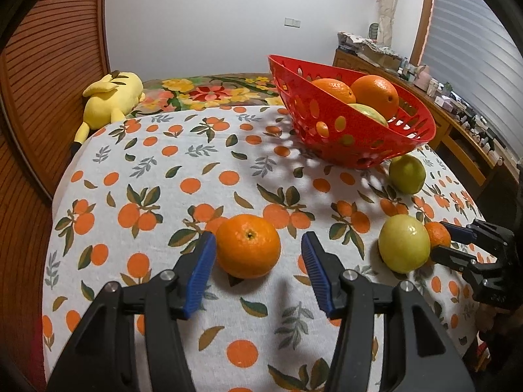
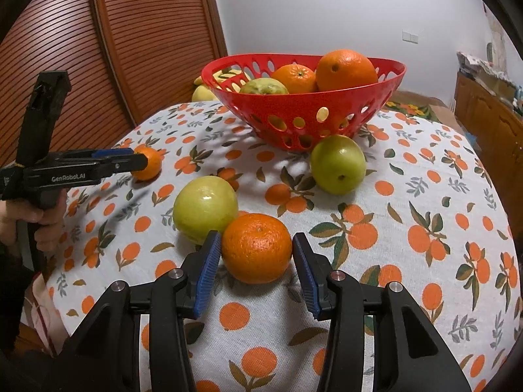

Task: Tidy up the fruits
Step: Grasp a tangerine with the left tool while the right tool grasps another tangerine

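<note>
Right gripper clamped on mandarin, red basket straight ahead past green fruit; left gripper open w/ 2nd mandarin btwn pads.

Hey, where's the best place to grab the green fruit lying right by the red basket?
Take the green fruit across its round middle, one finger on each bare flank, coming from the near side and slightly above. The red basket stands close behind it, while its left and right sides look free.
</note>
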